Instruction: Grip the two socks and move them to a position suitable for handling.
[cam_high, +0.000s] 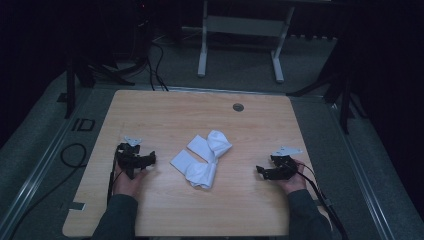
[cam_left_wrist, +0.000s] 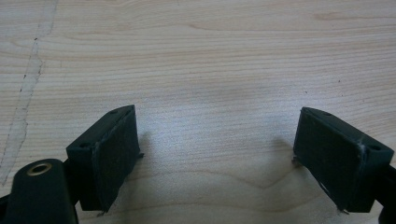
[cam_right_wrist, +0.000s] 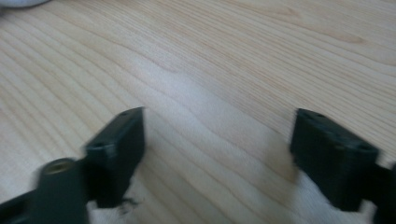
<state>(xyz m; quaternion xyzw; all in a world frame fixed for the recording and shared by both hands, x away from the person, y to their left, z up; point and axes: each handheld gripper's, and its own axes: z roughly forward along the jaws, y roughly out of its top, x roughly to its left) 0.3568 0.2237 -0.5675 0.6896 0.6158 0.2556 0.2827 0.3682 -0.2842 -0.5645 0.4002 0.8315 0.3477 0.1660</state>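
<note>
A pair of white socks (cam_high: 204, 158) lies crumpled in the middle of the wooden table (cam_high: 165, 110). My left gripper (cam_high: 150, 159) rests low over the wood to the left of the socks, its jaws pointing toward them. In the left gripper view its jaws (cam_left_wrist: 217, 135) stand wide apart with bare wood between them. My right gripper (cam_high: 260, 170) sits to the right of the socks, aimed at them. Its jaws (cam_right_wrist: 217, 135) also stand apart over bare wood, and a sliver of white sock (cam_right_wrist: 18, 2) shows at the top left corner.
A round grommet (cam_high: 238, 107) is set into the table near its far edge. A white table frame (cam_high: 240, 30) stands on the floor beyond. Cables (cam_high: 75, 155) run along the floor at the left. The person's sleeves (cam_high: 117, 217) reach in from the near edge.
</note>
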